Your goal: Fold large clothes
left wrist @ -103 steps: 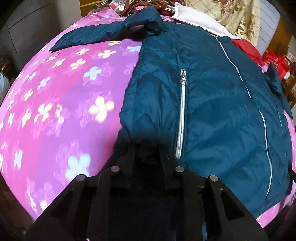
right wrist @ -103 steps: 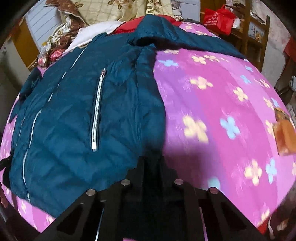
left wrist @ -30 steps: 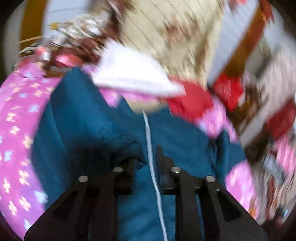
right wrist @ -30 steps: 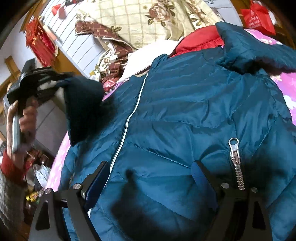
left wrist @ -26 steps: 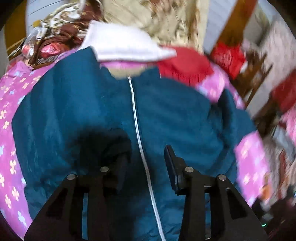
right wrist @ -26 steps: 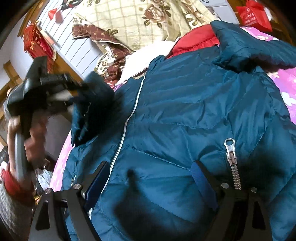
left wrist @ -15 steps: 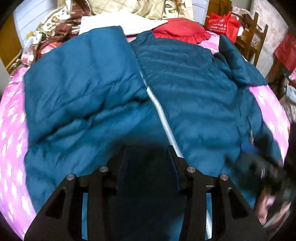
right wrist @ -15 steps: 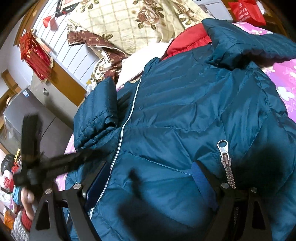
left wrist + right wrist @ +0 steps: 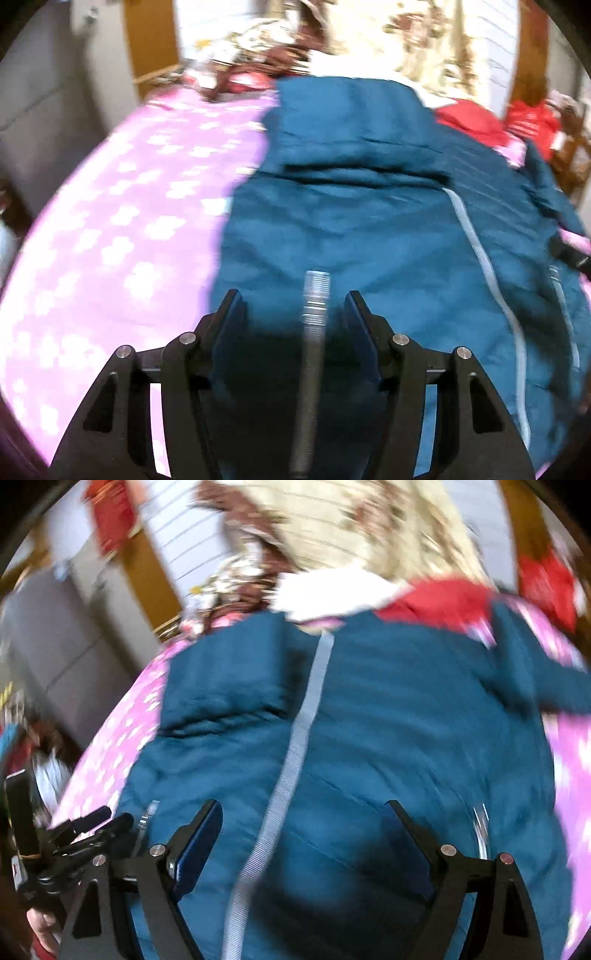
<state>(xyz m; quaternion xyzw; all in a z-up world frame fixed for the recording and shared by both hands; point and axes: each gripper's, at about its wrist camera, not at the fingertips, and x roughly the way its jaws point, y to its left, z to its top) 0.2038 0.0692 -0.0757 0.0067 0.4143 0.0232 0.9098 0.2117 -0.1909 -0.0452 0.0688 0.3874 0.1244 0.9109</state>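
Jacket (image 9: 369,229) lies flat on bed (image 9: 122,229); one sleeve (image 9: 343,122) folded in, other sleeve (image 9: 535,679) not yet. Left tool (image 9: 293,314) & right tool (image 9: 303,827) both wide, holding nothing.

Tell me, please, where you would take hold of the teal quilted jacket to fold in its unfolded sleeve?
Probably at the far end of the sleeve that lies out over the pink floral bedspread. The right gripper, jaws open, is on that side. The end lies loose on the spread, so it should lift across the teal quilted jacket.
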